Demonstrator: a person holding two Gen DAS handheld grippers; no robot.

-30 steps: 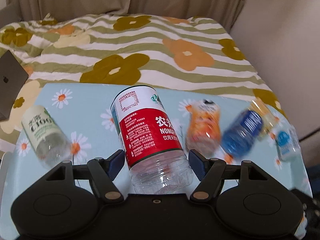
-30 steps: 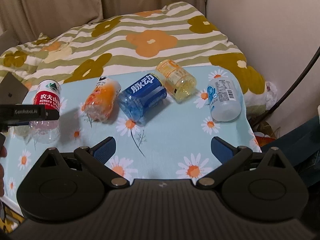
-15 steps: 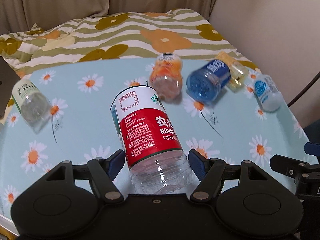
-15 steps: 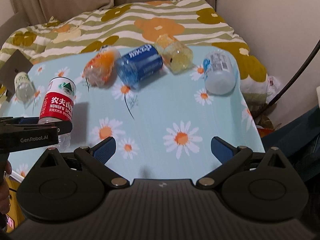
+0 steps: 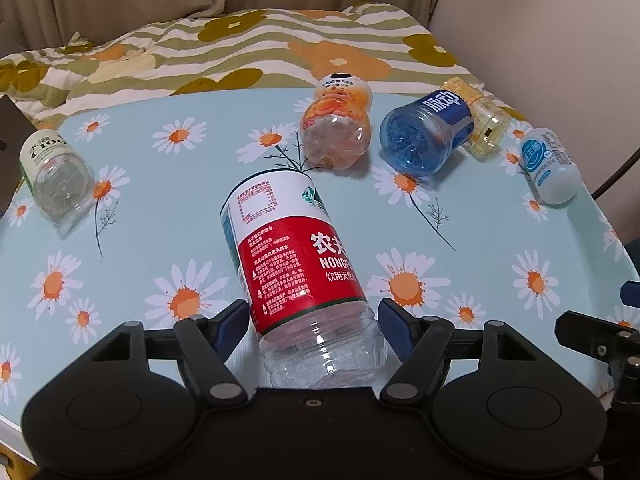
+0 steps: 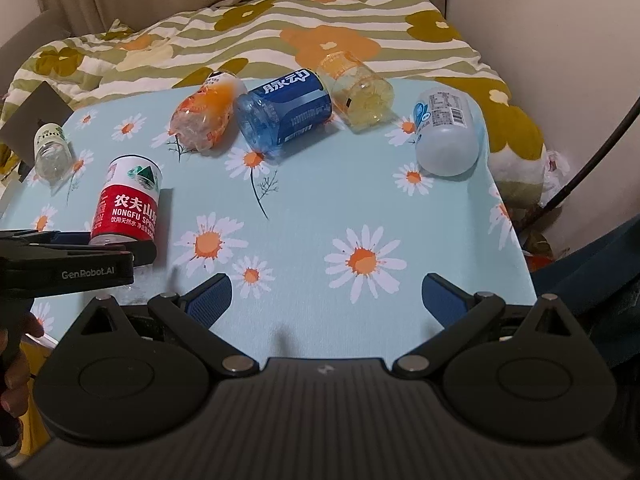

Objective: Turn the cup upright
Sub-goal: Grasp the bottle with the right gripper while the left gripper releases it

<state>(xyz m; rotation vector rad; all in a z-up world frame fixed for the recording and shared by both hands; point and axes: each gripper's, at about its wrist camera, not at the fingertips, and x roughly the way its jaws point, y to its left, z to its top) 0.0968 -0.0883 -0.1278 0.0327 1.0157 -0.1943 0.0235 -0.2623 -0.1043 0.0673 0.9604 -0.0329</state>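
The red-labelled Nongfu cup point(image 5: 296, 264), a cut clear bottle, sits between my left gripper's fingers, open rim pointing away and up, tilted. My left gripper point(image 5: 314, 316) is shut on its clear lower part. In the right wrist view the same cup point(image 6: 128, 202) stands near upright at the table's front left, with the left gripper point(image 6: 100, 254) around its base. My right gripper point(image 6: 326, 294) is open and empty above the table's front edge.
On the daisy tablecloth point(image 6: 360, 208) lie an orange cup point(image 6: 206, 114), a blue cup point(image 6: 286, 112), a yellow cup point(image 6: 360, 92), a white cup point(image 6: 446, 134) and a green-labelled cup point(image 6: 50, 148). A flowered bedspread point(image 6: 280, 28) lies behind. A cable point(image 6: 592, 156) hangs at right.
My left gripper has carried the red cup back toward the table's front left and lower. The right gripper pulled back slightly and stayed open.
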